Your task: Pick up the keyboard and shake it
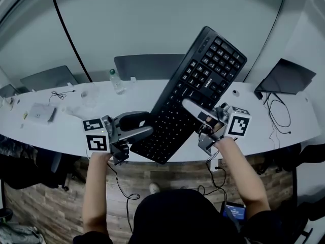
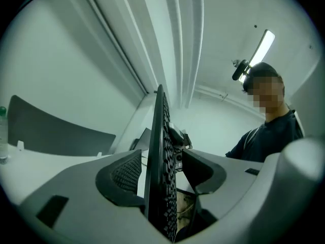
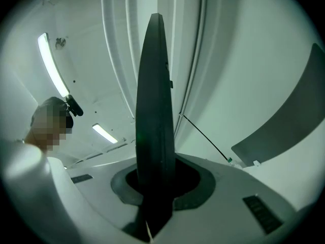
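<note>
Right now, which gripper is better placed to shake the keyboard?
Right. The right gripper has its fingers shut on the keyboard, holding it raised and tilted; the left gripper only straddles its lower end, fingers apart and not pressing it.

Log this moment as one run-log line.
stage: keyboard lifted, tilted above desk | right gripper: shut on keyboard edge | left gripper: open, keyboard edge between jaws, not gripped
</note>
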Demonstrator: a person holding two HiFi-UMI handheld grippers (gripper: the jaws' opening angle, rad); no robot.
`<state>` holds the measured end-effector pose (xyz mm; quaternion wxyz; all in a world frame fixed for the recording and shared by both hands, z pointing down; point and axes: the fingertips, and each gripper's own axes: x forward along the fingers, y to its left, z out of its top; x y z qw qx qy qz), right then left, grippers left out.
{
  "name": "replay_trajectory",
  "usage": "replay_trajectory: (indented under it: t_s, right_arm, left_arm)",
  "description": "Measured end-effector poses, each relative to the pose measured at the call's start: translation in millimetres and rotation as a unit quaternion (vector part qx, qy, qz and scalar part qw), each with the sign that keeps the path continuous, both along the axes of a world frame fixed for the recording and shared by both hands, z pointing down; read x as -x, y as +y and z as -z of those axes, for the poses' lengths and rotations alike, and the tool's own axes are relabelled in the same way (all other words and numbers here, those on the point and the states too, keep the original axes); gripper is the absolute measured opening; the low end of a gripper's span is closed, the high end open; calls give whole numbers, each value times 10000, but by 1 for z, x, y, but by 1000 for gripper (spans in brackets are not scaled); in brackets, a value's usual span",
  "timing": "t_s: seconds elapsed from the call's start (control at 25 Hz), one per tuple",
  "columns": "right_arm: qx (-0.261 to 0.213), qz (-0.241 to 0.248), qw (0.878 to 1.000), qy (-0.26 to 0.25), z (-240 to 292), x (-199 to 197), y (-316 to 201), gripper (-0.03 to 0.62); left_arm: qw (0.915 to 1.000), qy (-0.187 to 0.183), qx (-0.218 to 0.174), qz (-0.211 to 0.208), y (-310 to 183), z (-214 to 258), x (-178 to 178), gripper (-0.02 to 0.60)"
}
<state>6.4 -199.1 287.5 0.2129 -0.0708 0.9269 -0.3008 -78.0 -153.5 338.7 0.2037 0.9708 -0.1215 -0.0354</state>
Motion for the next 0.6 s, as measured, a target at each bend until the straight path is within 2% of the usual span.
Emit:
replay_trajectory:
  t_s: [0.28,0.6]
  right_arm:
    - [-219,620,9965,515,-8,35,26,87]
    - [-375,1126,9886,927,-13,33,33,87]
  left_arm:
    - [9977,-347,-34,-586,19,-10,-17,253]
    - [9926,-699,-19,-993,25,-21,-56,253]
